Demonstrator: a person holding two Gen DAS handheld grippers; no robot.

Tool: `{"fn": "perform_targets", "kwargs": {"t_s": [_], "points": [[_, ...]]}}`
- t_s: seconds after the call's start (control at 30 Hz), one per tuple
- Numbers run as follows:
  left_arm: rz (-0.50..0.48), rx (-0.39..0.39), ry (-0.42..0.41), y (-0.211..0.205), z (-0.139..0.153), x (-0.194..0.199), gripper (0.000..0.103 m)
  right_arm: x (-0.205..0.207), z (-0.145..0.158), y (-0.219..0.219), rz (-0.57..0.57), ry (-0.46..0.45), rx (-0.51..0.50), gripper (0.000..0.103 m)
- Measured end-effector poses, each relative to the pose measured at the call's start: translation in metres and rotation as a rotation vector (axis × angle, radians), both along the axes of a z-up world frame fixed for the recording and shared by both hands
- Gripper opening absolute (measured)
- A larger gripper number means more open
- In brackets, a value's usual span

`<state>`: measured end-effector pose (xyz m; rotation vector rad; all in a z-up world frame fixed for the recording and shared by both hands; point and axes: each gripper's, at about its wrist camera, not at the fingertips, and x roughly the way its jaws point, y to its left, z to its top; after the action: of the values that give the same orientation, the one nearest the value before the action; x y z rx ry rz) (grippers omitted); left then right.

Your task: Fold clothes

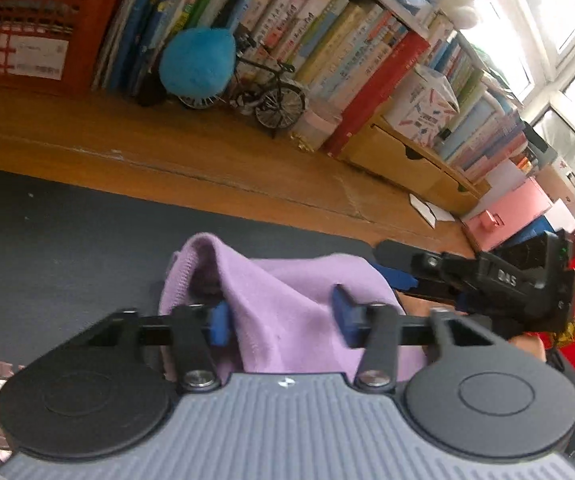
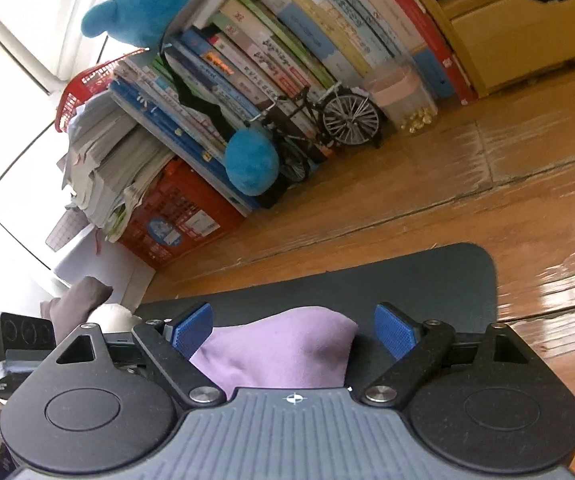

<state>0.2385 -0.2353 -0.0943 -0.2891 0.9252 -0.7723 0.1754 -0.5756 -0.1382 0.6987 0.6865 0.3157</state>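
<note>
Left wrist view: soft lilac knit garment (image 1: 283, 300) lies bunched at lower centre of the frame, on a dark grey desk mat (image 1: 59, 232) that covers the near part of the wooden desk (image 1: 207, 160). The left gripper (image 1: 283, 320) has its jaws at a middling gap with a raised fold of the lilac cloth between them. The left blue pad (image 1: 218, 324) sits against the cloth; the right blue pad stands clear of it, so no grip is made on the fabric. At right of this frame the right gripper (image 1: 507, 280) shows from the side, just beside the garment; its jaws cannot be judged from here.

Right wrist view: the right gripper (image 2: 293, 332) has jaws wide, blue pads (image 2: 395, 330) well apart, and a hump of the lilac garment (image 2: 283, 348) between them, touching neither pad firmly. The dark mat (image 2: 427, 280) runs to a rounded corner at centre right.

Seen only in the right wrist view: a stack of papers (image 2: 103, 152) at left and a black device (image 2: 15, 340) at lower left. Seen only in the left wrist view: a pink box (image 1: 515, 212) at right. Both views show the row of books (image 1: 327, 40) and a small model bicycle (image 1: 263, 96) at the back of the desk.
</note>
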Motion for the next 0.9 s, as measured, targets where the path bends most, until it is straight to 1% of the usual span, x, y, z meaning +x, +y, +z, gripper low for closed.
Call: {"fn": "perform_targets", "kwargs": {"t_s": [0.03,0.07,0.13,0.17,0.2,0.23,0.27,0.3,0.37,0.4,0.47,0.53,0.57,0.63,0.67,0.7,0.77,0.8,0.9], "points": [[-0.007,0.001,0.003,0.0,-0.002,-0.001,0.021,0.001,-0.001,0.002,0.013,0.0,-0.005,0.088],[-0.011,0.002,0.007,0.0,-0.004,-0.001,0.011,0.001,-0.002,0.005,0.027,-0.003,-0.014,0.088],[-0.013,0.004,0.012,0.002,-0.007,-0.003,0.007,-0.002,-0.001,0.01,0.054,-0.021,-0.052,0.086],[-0.015,0.001,0.013,0.003,-0.008,-0.003,0.003,-0.004,0.0,0.013,0.063,-0.028,-0.074,0.081],[-0.016,-0.003,0.013,0.003,-0.008,-0.004,0.002,-0.004,0.001,0.016,0.064,-0.033,-0.107,0.069],[-0.016,-0.006,0.011,0.003,-0.008,-0.004,0.0,-0.005,0.002,0.019,0.063,-0.037,-0.147,0.049],[-0.014,-0.007,0.007,0.004,-0.006,-0.005,0.0,-0.006,0.003,0.02,0.049,-0.036,-0.175,0.041],[-0.015,-0.015,0.001,0.004,-0.004,-0.006,0.0,-0.006,0.003,0.018,0.035,-0.023,-0.176,0.035],[-0.022,-0.039,-0.016,0.005,0.002,-0.008,0.0,-0.008,0.002,0.013,0.017,-0.014,-0.133,0.032],[-0.026,-0.051,-0.027,0.005,0.005,-0.009,0.0,-0.009,0.003,0.013,0.013,-0.023,-0.133,0.03],[-0.031,-0.058,-0.042,0.004,0.009,-0.011,0.0,-0.012,0.01,0.016,0.017,-0.046,-0.171,0.024],[-0.028,-0.067,-0.047,0.006,0.011,-0.013,0.0,-0.015,0.016,0.019,-0.002,-0.051,-0.197,0.022],[-0.024,-0.079,-0.048,0.008,0.012,-0.013,0.0,-0.018,0.021,0.021,-0.012,-0.069,-0.211,0.022],[-0.014,-0.119,-0.061,0.014,0.012,-0.014,0.0,-0.028,0.033,0.025,-0.023,-0.148,-0.241,0.02],[-0.004,-0.132,-0.066,0.017,0.01,-0.013,0.0,-0.03,0.036,0.027,-0.022,-0.163,-0.26,0.02],[0.01,-0.11,-0.046,0.017,0.004,-0.008,0.0,-0.028,0.035,0.026,-0.025,-0.146,-0.273,0.02],[0.031,-0.07,0.037,0.013,-0.013,0.001,0.0,-0.018,0.022,0.018,-0.059,-0.052,-0.238,0.02],[0.034,-0.077,0.058,0.014,-0.018,0.003,0.0,-0.015,0.016,0.014,-0.075,-0.016,-0.215,0.02],[0.04,-0.148,0.018,0.024,-0.011,-0.004,0.0,-0.019,0.01,0.006,-0.098,-0.038,-0.143,0.021]]}}
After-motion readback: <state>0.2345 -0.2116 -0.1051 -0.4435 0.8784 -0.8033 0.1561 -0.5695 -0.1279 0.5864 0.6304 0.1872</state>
